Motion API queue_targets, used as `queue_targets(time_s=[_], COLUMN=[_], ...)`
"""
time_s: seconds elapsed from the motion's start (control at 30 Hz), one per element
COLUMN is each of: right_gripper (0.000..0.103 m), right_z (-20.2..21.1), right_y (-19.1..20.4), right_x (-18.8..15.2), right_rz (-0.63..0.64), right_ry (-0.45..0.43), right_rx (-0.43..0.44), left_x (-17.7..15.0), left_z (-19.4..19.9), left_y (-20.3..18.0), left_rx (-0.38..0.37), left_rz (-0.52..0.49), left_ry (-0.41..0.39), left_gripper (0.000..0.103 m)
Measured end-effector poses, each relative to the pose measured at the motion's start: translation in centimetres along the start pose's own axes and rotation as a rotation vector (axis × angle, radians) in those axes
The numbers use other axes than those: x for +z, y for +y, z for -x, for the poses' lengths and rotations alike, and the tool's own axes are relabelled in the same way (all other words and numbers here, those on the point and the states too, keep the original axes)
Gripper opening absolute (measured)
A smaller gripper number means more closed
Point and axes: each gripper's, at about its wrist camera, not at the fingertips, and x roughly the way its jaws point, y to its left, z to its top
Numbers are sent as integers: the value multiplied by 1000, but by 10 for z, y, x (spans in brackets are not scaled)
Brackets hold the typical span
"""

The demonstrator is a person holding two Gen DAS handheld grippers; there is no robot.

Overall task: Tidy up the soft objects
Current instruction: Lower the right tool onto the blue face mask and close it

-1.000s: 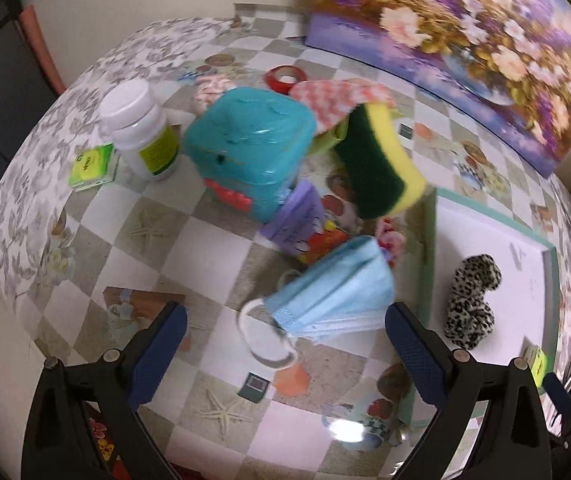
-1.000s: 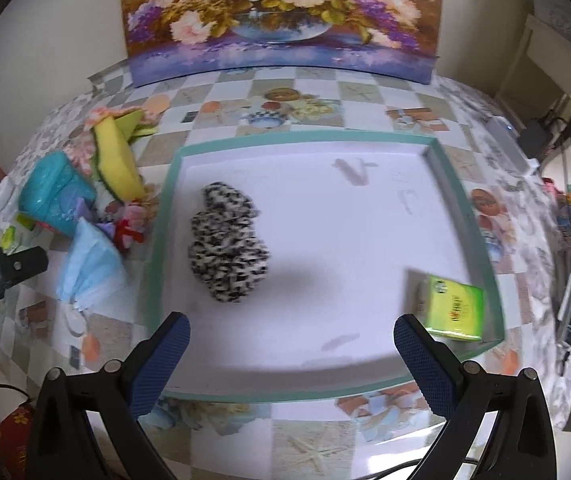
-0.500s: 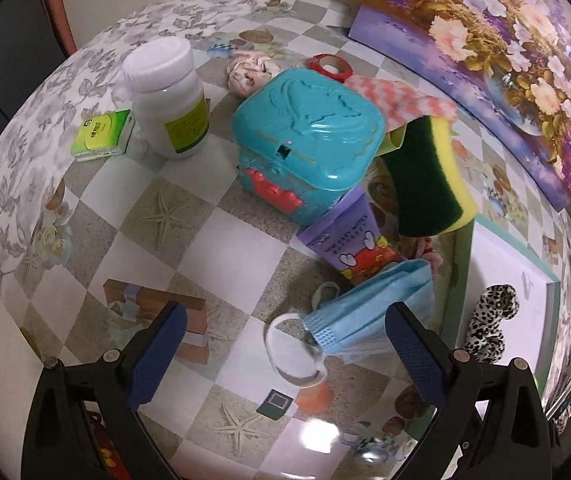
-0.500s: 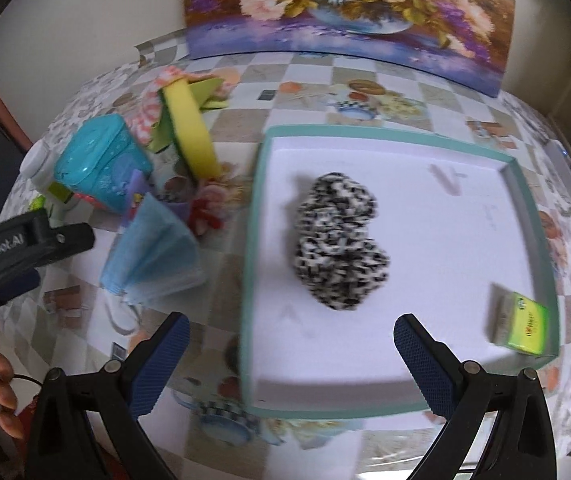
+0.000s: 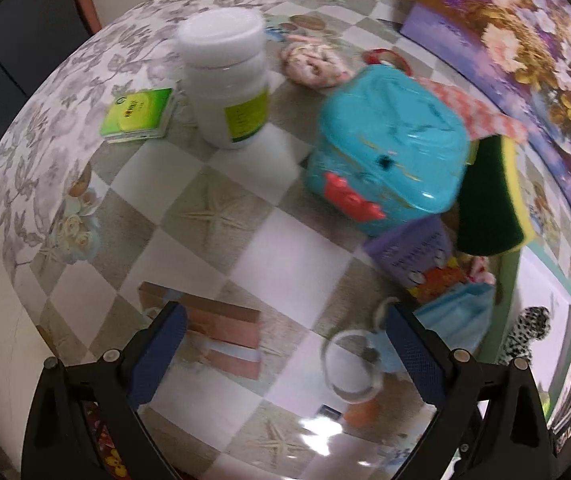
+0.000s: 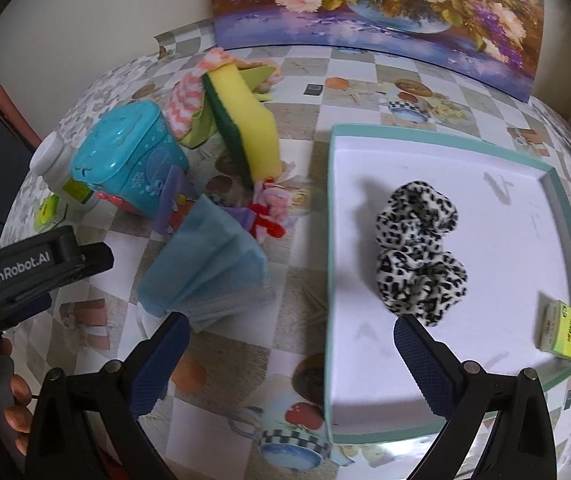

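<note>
A leopard-print scrunchie (image 6: 419,256) lies inside the white tray with a teal rim (image 6: 437,136). Left of the tray rests a blue face mask (image 6: 205,268) (image 5: 457,316), a yellow-green sponge (image 6: 245,136) (image 5: 489,200) leaning upright, a pink checked cloth (image 6: 189,96) and a small pink soft toy (image 6: 273,208). A pink scrunchie (image 5: 311,60) lies at the back. My right gripper (image 6: 285,356) is open above the tray's left edge, empty. My left gripper (image 5: 283,348) is open and empty over bare table, the mask by its right finger.
A teal plastic box (image 5: 389,148), a white bottle (image 5: 225,80), a green packet (image 5: 137,114), a purple card (image 5: 409,256) and a red tape ring (image 5: 385,58) crowd the table's left. Another green packet (image 6: 561,330) sits in the tray corner. A flower painting (image 6: 377,4) leans behind.
My left gripper has drawn back and swung left, away from the mask. My right gripper has moved left from over the tray toward the mask.
</note>
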Motion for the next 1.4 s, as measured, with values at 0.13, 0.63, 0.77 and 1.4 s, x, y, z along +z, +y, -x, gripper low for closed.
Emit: queue_targets(time_s=[0.13, 0.63, 0.77, 1.4], right_gripper=[103, 103, 103, 101], right_z=[-3, -15, -18, -48], right_y=[8, 21, 29, 34], right_x=[4, 13, 13, 23], right_rz=[-1, -22, -9, -53], right_ry=[-8, -21, -22, 21], right_rx=[20, 91, 105, 128], left_x=[5, 12, 15, 17], left_z=[-7, -8, -11, -19], left_y=[12, 44, 42, 41], left_rx=[53, 64, 61, 64], left_rz=[20, 116, 123, 112], left_ry=[7, -3, -1, 8], left_gripper=[99, 99, 99, 99])
